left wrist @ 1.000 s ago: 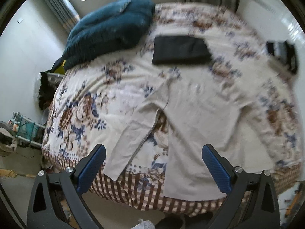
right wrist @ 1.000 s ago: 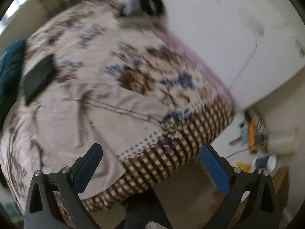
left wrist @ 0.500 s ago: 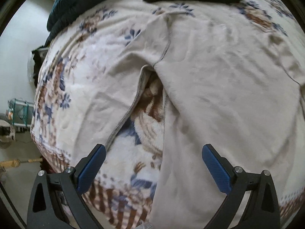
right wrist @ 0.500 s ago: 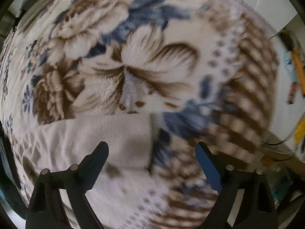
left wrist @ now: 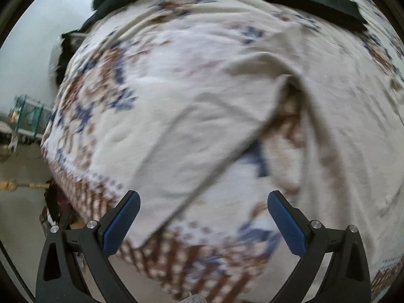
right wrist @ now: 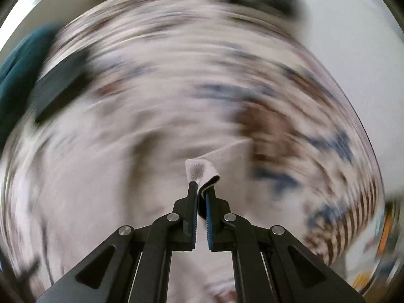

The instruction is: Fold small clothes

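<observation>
The cuff of the cream shirt (right wrist: 202, 170) is pinched by the right gripper (right wrist: 201, 189), likely for folding. Near its other sleeve (left wrist: 192, 136), the left gripper (left wrist: 202, 212) is held wide apart.

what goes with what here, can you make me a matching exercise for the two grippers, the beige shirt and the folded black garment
Column one:
1. left gripper
2. right gripper
3. beige shirt
4. folded black garment

Column two:
a. lies folded at the far side of the bed
b. open, holding nothing
c. spread on the floral blanket, one sleeve reaching toward the bed edge
d. shut on a corner of beige cloth

Pairs: 1-b, 2-d, 3-c, 4-a
</observation>
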`<action>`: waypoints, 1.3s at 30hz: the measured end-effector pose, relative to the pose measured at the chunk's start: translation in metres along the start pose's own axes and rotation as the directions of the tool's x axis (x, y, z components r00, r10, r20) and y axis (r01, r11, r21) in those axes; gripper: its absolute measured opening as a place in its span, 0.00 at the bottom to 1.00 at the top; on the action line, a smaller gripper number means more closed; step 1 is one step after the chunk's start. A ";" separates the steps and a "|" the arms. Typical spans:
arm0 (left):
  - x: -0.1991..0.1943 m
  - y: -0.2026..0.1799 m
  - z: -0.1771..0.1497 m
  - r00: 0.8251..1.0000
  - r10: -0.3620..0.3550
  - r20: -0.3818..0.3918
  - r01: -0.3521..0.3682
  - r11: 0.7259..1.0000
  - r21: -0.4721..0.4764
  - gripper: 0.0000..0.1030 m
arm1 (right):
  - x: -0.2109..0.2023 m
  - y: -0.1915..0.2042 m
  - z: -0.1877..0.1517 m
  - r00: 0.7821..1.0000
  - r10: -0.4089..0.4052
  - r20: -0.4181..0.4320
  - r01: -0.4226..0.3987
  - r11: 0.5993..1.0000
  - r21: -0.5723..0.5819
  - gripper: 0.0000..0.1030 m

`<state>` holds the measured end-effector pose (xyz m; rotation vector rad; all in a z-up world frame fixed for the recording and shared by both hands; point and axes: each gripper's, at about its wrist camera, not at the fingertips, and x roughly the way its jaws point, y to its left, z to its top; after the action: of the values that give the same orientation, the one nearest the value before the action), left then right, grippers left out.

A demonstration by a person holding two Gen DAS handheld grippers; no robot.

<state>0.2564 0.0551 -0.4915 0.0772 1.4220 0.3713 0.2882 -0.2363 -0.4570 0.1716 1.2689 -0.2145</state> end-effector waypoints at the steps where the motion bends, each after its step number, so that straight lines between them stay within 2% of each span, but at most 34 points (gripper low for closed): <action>1: 0.001 0.012 -0.003 1.000 0.009 -0.001 -0.009 1.000 -0.019 1.00 | -0.001 0.043 -0.007 1.000 0.026 -0.006 -0.026 0.992 -0.125 0.05; 3: 0.004 0.033 -0.008 1.000 0.029 -0.005 -0.029 0.998 -0.050 1.00 | 0.000 0.118 -0.034 0.999 0.028 -0.019 -0.033 0.934 -0.356 0.05; 5: 0.011 0.058 -0.014 0.998 0.057 -0.012 -0.058 0.994 -0.090 1.00 | 0.016 0.179 -0.072 0.999 0.011 -0.044 -0.033 0.839 -0.543 0.05; 7: 0.016 0.075 -0.020 0.997 0.073 -0.027 -0.076 0.990 -0.121 1.00 | 0.038 0.224 -0.118 0.995 -0.024 -0.101 -0.050 0.743 -0.668 0.05; 10: 0.030 0.105 -0.031 0.994 0.085 -0.064 -0.095 0.978 -0.184 1.00 | 0.069 0.246 -0.167 0.982 -0.100 -0.163 -0.059 0.651 -0.757 0.02; 13: 0.041 0.123 -0.040 0.992 0.090 -0.090 -0.108 0.971 -0.212 1.00 | 0.088 0.255 -0.196 0.960 -0.178 -0.216 -0.068 0.601 -0.796 0.03; 14: 0.046 0.131 -0.044 0.990 0.094 -0.103 -0.114 0.968 -0.222 1.00 | 0.091 0.254 -0.197 0.957 -0.187 -0.223 -0.068 0.601 -0.797 0.05; 16: 0.048 0.141 -0.048 0.990 0.082 -0.113 -0.108 0.964 -0.244 1.00 | 0.092 0.247 -0.188 0.947 -0.157 -0.281 -0.115 0.649 -0.752 0.07; 18: 0.051 0.158 -0.054 0.993 0.028 -0.118 -0.062 0.953 -0.295 1.00 | 0.093 0.230 -0.167 0.918 -0.095 -0.385 -0.203 0.722 -0.661 0.29; 19: 0.053 0.166 -0.057 0.993 -0.010 -0.114 -0.028 0.946 -0.323 1.00 | 0.093 0.216 -0.152 0.899 -0.037 -0.436 -0.255 0.766 -0.590 0.36; 20: 0.055 0.170 -0.059 0.993 -0.038 -0.113 -0.004 0.939 -0.344 1.00 | 0.089 0.205 -0.142 0.888 0.008 -0.459 -0.283 0.798 -0.533 0.46; 21: 0.060 0.177 -0.062 0.991 -0.080 -0.109 0.034 0.927 -0.374 1.00 | 0.086 0.193 -0.130 0.884 0.042 -0.466 -0.294 0.824 -0.484 0.51; 23: 0.071 0.184 -0.065 0.980 -0.166 -0.107 0.104 0.895 -0.433 1.00 | 0.082 0.168 -0.110 0.890 0.064 -0.452 -0.275 0.866 -0.418 0.54; 25: 0.088 0.193 -0.068 0.955 -0.279 -0.102 0.187 0.831 -0.523 1.00 | 0.080 0.145 -0.093 0.900 0.062 -0.432 -0.236 0.902 -0.361 0.54; 28: 0.121 0.195 -0.068 0.902 -0.416 -0.112 0.266 0.743 -0.615 0.98 | 0.078 0.123 -0.082 0.905 0.035 -0.424 -0.165 0.948 -0.274 0.54; 30: 0.138 0.191 -0.066 0.878 -0.465 -0.112 0.290 0.703 -0.649 0.76 | 0.073 0.117 -0.083 0.904 0.037 -0.425 -0.132 0.971 -0.197 0.54; 31: 0.145 0.189 -0.064 0.872 -0.477 -0.109 0.297 0.693 -0.656 0.65 | 0.075 0.108 -0.081 0.901 0.044 -0.431 -0.122 0.981 -0.154 0.54; 33: 0.149 0.185 -0.059 0.891 -0.439 -0.112 0.274 0.719 -0.639 0.28 | 0.075 0.095 -0.077 0.900 0.039 -0.435 -0.090 0.991 -0.096 0.54; 34: 0.146 0.184 -0.057 0.900 -0.424 -0.101 0.273 0.728 -0.629 0.16 | 0.074 0.090 -0.075 0.901 0.040 -0.433 -0.080 0.994 -0.075 0.54; 35: 0.138 0.183 -0.053 0.914 -0.396 -0.087 0.267 0.749 -0.606 0.07 | 0.073 0.085 -0.074 0.902 0.042 -0.430 -0.075 0.995 -0.060 0.54; 38: 0.107 0.177 -0.043 0.938 -0.346 -0.030 0.276 0.793 -0.543 0.03 | 0.070 0.074 -0.075 0.907 0.055 -0.417 -0.081 0.996 -0.045 0.54; 39: 0.089 0.173 -0.038 0.949 -0.315 -0.002 0.272 0.822 -0.501 0.03 | 0.068 0.069 -0.076 0.908 0.057 -0.414 -0.085 0.995 -0.049 0.54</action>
<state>0.1928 0.2376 -0.5351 -0.5828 1.3550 0.4759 0.2550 -0.1554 -0.5434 0.2139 1.6868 -0.0732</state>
